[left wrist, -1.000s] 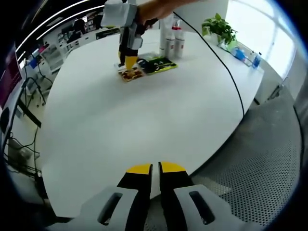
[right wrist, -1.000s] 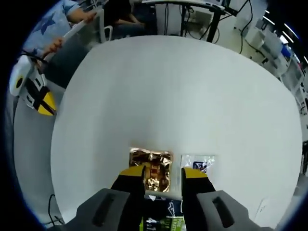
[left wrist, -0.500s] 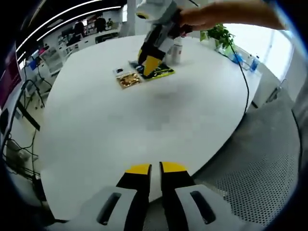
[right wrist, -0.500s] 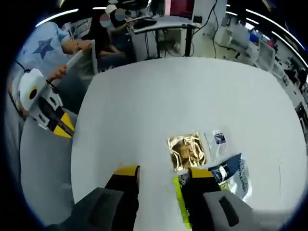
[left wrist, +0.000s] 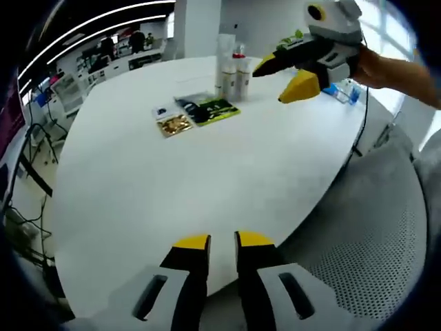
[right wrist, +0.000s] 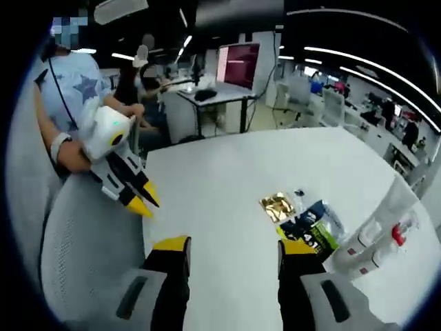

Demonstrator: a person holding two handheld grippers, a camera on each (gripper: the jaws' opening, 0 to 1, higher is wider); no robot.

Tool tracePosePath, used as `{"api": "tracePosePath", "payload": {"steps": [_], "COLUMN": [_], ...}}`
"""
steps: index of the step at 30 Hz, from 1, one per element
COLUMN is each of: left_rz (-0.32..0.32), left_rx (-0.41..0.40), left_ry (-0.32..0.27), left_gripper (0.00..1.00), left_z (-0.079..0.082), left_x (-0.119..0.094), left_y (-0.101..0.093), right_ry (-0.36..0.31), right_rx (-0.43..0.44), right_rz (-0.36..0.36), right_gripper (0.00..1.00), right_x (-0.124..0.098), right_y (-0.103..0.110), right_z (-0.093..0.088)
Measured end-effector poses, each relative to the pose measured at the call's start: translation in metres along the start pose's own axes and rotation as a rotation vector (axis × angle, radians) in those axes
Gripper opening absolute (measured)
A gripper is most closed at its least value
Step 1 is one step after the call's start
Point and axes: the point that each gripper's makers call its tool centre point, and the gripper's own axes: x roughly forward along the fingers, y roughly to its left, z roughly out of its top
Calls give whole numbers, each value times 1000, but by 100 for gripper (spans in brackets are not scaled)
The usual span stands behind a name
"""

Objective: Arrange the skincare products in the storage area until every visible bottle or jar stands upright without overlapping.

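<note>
Several white skincare bottles point(left wrist: 231, 65) stand upright at the far side of the white table point(left wrist: 172, 186); in the right gripper view the bottles point(right wrist: 382, 231) are at the right, one with a red cap. Beside them lie flat sachets: a gold one point(left wrist: 172, 125), point(right wrist: 277, 207) and a dark green one point(left wrist: 217, 110), point(right wrist: 310, 233). My right gripper point(right wrist: 234, 246) is open and holds nothing; in the left gripper view the right gripper point(left wrist: 286, 77) hangs in the air right of the bottles. My left gripper point(left wrist: 222, 241) is shut at the near table edge, and in the right gripper view the left gripper point(right wrist: 141, 200) is at the left.
A small clear sachet point(left wrist: 164, 110) lies next to the gold one. A grey mesh chair point(left wrist: 372, 248) stands right of the table, and a potted plant point(left wrist: 293, 38) at the far edge. A person in a blue shirt point(right wrist: 76, 89) holds the left gripper. Desks and monitors point(right wrist: 238, 65) stand behind.
My right gripper has risen off the sachets, swung away to the right of the bottles and opened wider. My left gripper has stayed at the near table edge.
</note>
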Motion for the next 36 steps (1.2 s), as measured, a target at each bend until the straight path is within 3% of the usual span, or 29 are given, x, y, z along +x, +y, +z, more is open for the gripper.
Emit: {"api": "tracePosePath", "payload": {"steps": [2,5,7,13,15,17,18,21,25,31,36], "left_rz": [-6,-37,-50,-57,-85,-41,-38,-37,-70,-99,-110], "left_rx": [-11,-8,-58,-105,-141,-147,-194,-217,-226,-182,-184], "left_ry": [-8,-112,-164,-246,-322,-412,-445,-548,-547,-579,-626], "left_gripper": [15,17,18,27,33,42,45,57,65,88,97], "left_z": [2,23,32,46,61,74,78,92,92,96,103], "left_x": [-2,-9,-15,-29,-38,-51,-58,-73,-75,-75,-77], "left_y": [0,-4,-3,0,-5,3,4,0,-14,-36,-39], "right_ry": [-21,-72,-106,-239,-294,-329,-344,-412,-434,-475,-479], "right_rx": [8,17,39,174,203,228,239,295,300,322,348], "right_rz": [-16,-55,-71,-146,-166,-173,-177,-179,-186,-224,-232], "right_gripper": [60,62,62,67,72,78,81,90,99,99,99], "right_x": [-9,-23,-33,-60,-66,-71,-72,-77,-77,-84,-87], "right_y": [9,18,23,24,23,25,26,30,36,38,39], "right_z": [-2,0,1,5,8,8,9,13,11,8,4]}}
